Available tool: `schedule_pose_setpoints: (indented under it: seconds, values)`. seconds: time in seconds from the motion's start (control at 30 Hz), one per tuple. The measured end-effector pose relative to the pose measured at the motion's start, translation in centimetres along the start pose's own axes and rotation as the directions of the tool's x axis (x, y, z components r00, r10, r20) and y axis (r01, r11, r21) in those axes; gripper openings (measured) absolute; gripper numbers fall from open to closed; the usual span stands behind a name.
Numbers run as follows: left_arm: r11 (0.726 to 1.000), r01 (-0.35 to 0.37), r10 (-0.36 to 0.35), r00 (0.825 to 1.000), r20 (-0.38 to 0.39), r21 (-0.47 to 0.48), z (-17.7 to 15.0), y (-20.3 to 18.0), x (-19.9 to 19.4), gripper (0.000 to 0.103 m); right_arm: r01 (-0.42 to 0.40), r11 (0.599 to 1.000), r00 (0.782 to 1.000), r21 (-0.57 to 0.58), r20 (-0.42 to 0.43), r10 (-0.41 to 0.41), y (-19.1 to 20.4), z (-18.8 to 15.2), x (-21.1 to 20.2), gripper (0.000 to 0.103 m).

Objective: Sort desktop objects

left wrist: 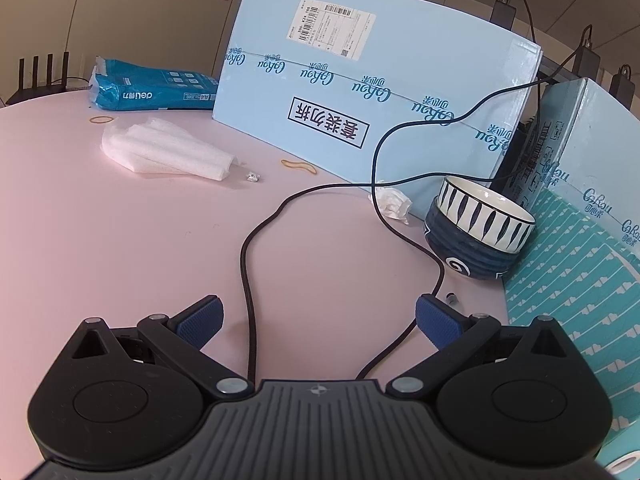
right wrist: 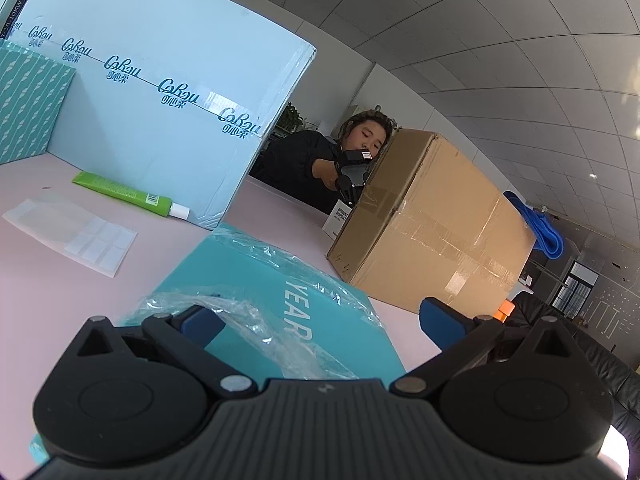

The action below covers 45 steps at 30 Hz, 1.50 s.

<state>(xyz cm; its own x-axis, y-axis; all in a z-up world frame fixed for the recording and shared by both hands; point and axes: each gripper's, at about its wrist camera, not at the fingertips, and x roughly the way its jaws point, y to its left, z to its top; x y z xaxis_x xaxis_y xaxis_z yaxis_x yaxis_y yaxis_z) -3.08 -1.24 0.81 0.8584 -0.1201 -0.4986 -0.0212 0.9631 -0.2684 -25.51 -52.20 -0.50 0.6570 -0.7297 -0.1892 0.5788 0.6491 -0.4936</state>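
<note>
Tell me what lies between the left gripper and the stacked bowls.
In the left wrist view, a black cable loops across bare pink table between the open left gripper and the stacked bowls.

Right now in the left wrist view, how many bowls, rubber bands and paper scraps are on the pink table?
Bowls: 2, one nested in the other
Rubber bands: 2
Paper scraps: 2, a crumpled tissue and a tiny bit
Total: 6
</note>
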Motion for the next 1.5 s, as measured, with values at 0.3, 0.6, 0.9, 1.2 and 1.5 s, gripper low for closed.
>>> schedule_pose_setpoints:
  seconds: [0.3, 0.6, 0.9, 1.2, 1.5]
  values:
    - [1.000, -0.011, 0.011, 1.000, -0.001, -0.003, 0.0, 0.0, 0.0, 0.103, 0.010, 0.999, 0.999, 0.051, 0.036, -0.012, -0.9, -0.1, -0.6, 0.103]
    - [1.000, -0.017, 0.017, 1.000, 0.001, 0.006, 0.0, -0.1, -0.1, 0.103, 0.031, 0.998, 0.998, 0.052, 0.053, -0.034, -0.8, -0.1, -0.8, 0.103]
    - [1.000, -0.018, 0.018, 1.000, -0.006, 0.003, 0.0, -0.1, 0.0, 0.103, 0.059, 0.997, 0.996, 0.040, 0.067, -0.062, -0.6, -0.2, -1.1, 0.103]
    - [1.000, -0.018, 0.018, 1.000, -0.007, 0.007, 0.0, -0.2, 0.1, 0.103, 0.108, 0.994, 0.990, 0.031, 0.090, -0.110, -0.5, -0.2, -1.5, 0.103]
    - [1.000, -0.013, 0.013, 1.000, -0.009, 0.006, 0.0, -0.1, 0.1, 0.103, 0.158, 0.987, 0.974, 0.038, 0.156, -0.162, -0.4, -0.2, -2.6, 0.103]
